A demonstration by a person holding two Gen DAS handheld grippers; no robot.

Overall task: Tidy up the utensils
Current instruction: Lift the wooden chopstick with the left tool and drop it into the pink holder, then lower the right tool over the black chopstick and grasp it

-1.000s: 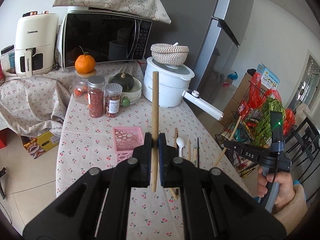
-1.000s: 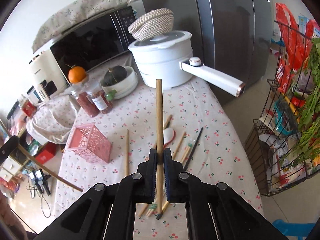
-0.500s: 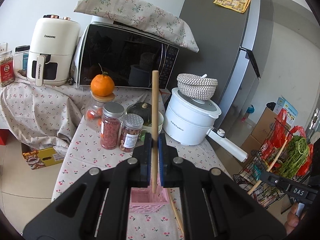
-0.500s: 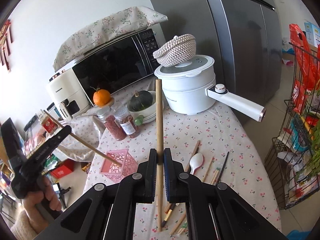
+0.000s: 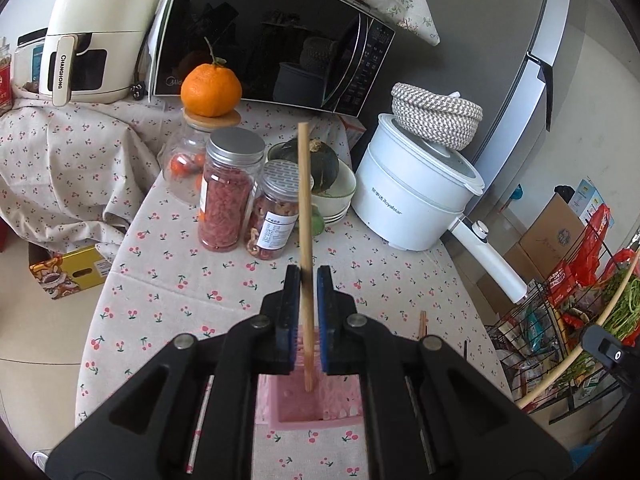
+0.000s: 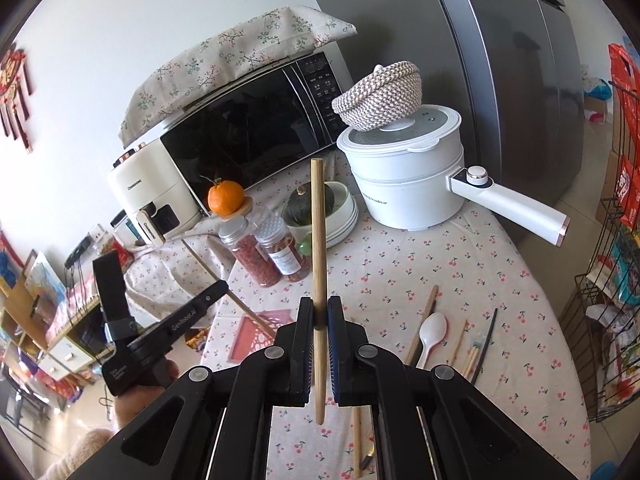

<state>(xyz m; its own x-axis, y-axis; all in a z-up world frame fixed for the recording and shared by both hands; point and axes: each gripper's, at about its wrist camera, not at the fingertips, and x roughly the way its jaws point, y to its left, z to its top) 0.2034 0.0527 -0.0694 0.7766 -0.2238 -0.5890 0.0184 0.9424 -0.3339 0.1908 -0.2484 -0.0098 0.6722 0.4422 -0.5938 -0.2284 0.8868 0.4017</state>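
Observation:
My left gripper (image 5: 308, 276) is shut on a wooden chopstick (image 5: 304, 200) held upright, with its lower end over the opening of the pink perforated basket (image 5: 316, 408). From the right wrist view the left gripper (image 6: 218, 290) holds that chopstick slanting down into the pink basket (image 6: 256, 336). My right gripper (image 6: 318, 306) is shut on a second wooden chopstick (image 6: 319, 240), held upright above the tablecloth. A white spoon (image 6: 432, 336), more chopsticks (image 6: 424, 320) and a dark stick (image 6: 486, 344) lie on the table to the right.
Behind the basket stand two spice jars (image 5: 226, 192), a glass jar topped with an orange (image 5: 211, 90), a bowl with a green squash (image 5: 320, 168), a white electric pot (image 5: 412, 196), a microwave (image 5: 264, 48) and an air fryer (image 5: 92, 32). A wire rack (image 5: 560, 352) stands right of the table.
My left gripper has moved down and forward over the pink basket, bringing the chopstick's lower end above its opening. The right gripper has risen a little with its chopstick.

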